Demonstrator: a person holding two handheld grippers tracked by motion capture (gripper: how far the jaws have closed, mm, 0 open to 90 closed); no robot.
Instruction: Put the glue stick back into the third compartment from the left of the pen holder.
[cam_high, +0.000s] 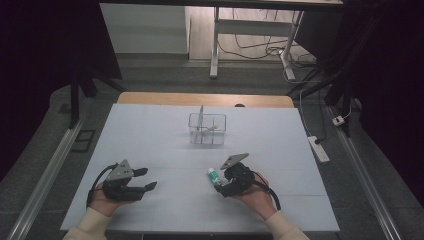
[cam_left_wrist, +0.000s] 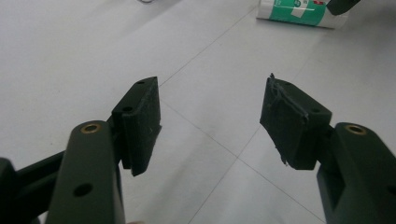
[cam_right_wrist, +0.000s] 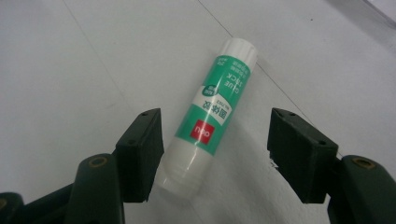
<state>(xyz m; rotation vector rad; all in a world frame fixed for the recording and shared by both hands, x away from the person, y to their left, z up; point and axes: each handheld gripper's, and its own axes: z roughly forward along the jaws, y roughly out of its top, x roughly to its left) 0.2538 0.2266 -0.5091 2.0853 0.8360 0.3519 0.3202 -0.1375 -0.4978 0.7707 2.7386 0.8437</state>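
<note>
The right tongs are gaping around the glue stick lying on the tabletop; the left tongs are resting open, holding nothing.

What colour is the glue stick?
Green label, white ends on the glue stick; clearest in the right gripper view.

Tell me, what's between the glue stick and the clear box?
Nothing: in the high view, bare white table lies between the glue stick and the clear box.
</note>
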